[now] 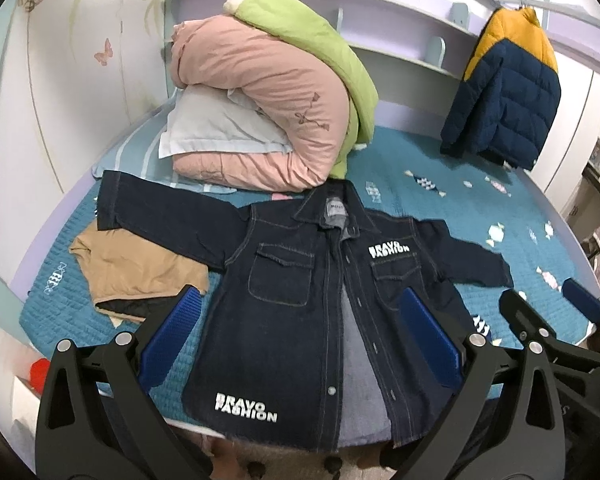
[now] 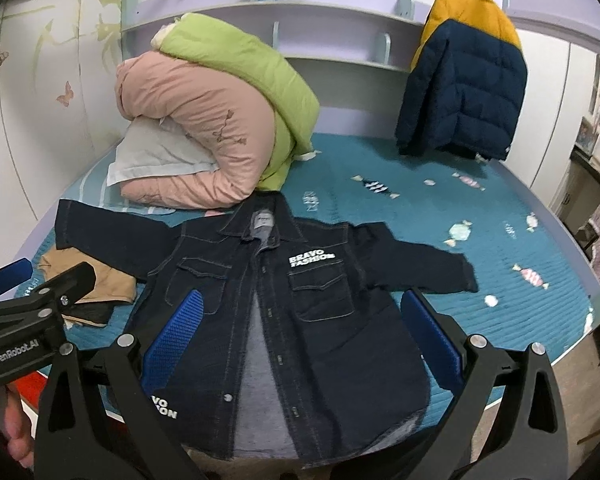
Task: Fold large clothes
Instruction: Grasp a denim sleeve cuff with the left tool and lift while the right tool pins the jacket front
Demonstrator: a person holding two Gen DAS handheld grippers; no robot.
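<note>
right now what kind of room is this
Most likely a child's bedroom: the denim jacket lies on a bed with a teal candy-print quilt, rolled pink and green duvets sit near the head, and butterfly decals mark the wall.

Even, soft indoor light — fisheye-bent edges, dark vignetted corners

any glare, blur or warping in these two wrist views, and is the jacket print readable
Left wrist view: strong fisheye bend with black corners, even indoor light, no glare; the denim jacket is sharp, its white print readable, and the left gripper is sharp too. Right wrist view: same barrel warp; the right gripper covers part of the hem print, and the puffer coat looks slightly soft.
</note>
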